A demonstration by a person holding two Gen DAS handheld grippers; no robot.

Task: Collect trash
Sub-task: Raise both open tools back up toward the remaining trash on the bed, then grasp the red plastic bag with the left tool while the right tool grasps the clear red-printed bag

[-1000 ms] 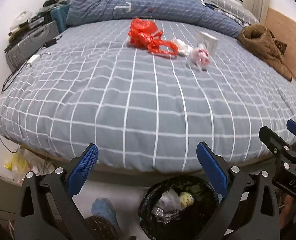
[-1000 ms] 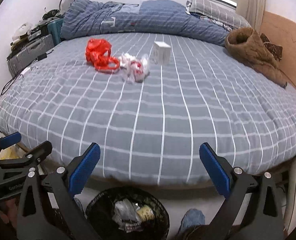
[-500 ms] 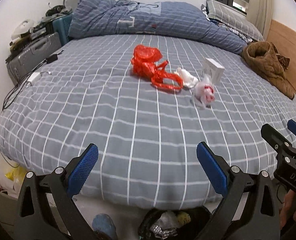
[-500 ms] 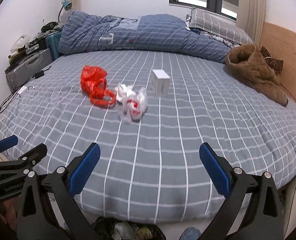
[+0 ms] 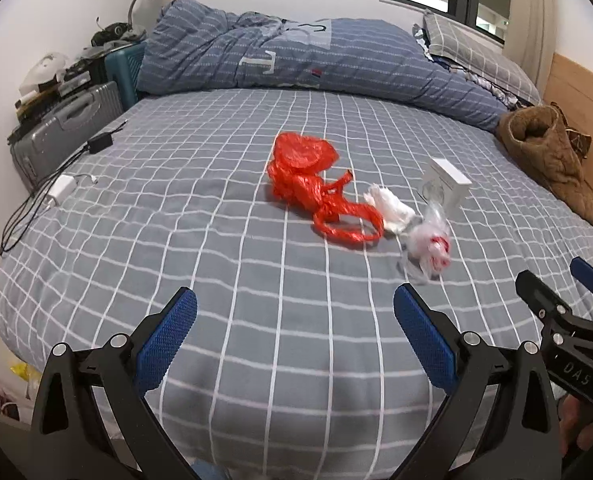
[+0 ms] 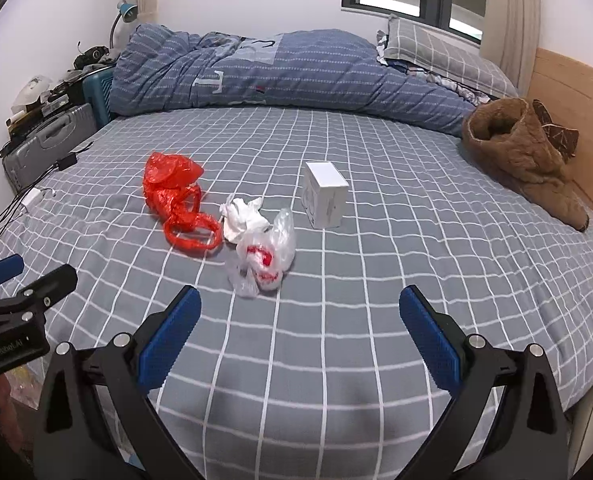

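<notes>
Left gripper and right gripper: jaws spread wide, nothing held, blue ribbed pads, poised over the near edge of the bed. Step, by judgement: approach; next move calls for reaching forward to the nearest piece. Trash mid-bed on the grey checked sheet: crinkled clear plastic bag, crumpled white tissue, red plastic bag, stiff white box.

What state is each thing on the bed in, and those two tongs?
Left tongs: open, empty.
Right tongs: open, empty.
Red plastic bag: crumpled, lying flat.
White tissue: wadded.
Clear plastic bag: scrunched.
White box: upright, closed.
</notes>
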